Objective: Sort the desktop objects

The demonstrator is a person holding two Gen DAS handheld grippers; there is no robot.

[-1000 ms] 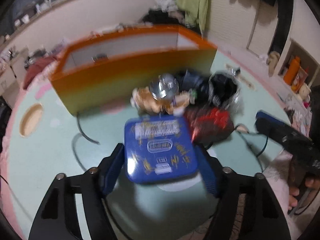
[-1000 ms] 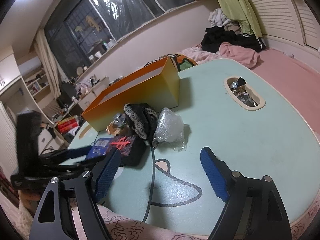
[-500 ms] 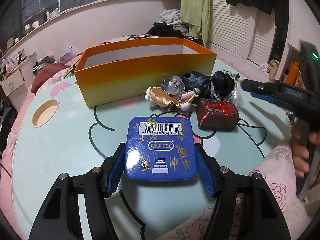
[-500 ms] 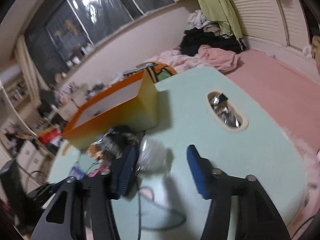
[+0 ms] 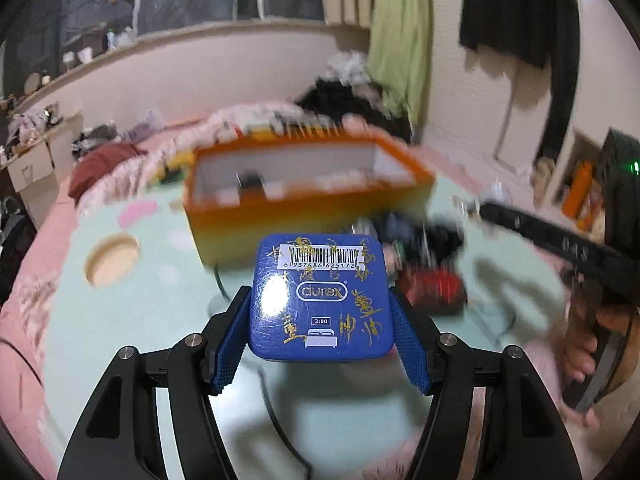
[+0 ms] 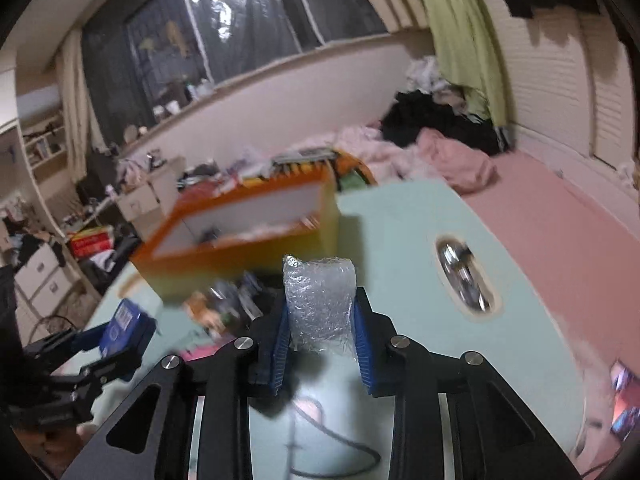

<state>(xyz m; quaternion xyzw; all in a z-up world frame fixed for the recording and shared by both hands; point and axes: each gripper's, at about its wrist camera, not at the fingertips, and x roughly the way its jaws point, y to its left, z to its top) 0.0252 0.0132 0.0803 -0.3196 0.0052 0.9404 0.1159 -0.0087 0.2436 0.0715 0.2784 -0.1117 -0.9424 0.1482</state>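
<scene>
**Listener:** What is each tool holding?

**Operator:** My left gripper [image 5: 320,332] is clamped on a blue tin [image 5: 320,300], one blue pad on each side, and the tin is lifted clear of the table [image 5: 132,320]. My right gripper [image 6: 320,340] is clenched on a small wad of clear bubble wrap [image 6: 319,304], which stands up between its pads.

**Listener:** Can you read anything?

**Operator:** Yes, on the tin's lid. A white barcode sticker sits along its far edge, numbered 6 937486 625172. Below that is the brand "durex" in an oval, then a small box reading "3:00" over a white bed symbol. Gold handwriting is scrawled around them; I cannot read it.

**Listener:** What lies beyond the tools?

**Operator:** An open orange box [image 5: 308,200] stands on the pale green table just past the tin, its white inside showing a few blurred items. To its right, near its front wall, is a blurred heap of dark things and a red and black pouch [image 5: 434,292]. The table has a round hollow [image 5: 112,260] on the left, with bare surface around it. From the right camera, an oval hollow [image 6: 466,276] holds something shiny, and the table's right edge curves away beside pink floor.
</scene>
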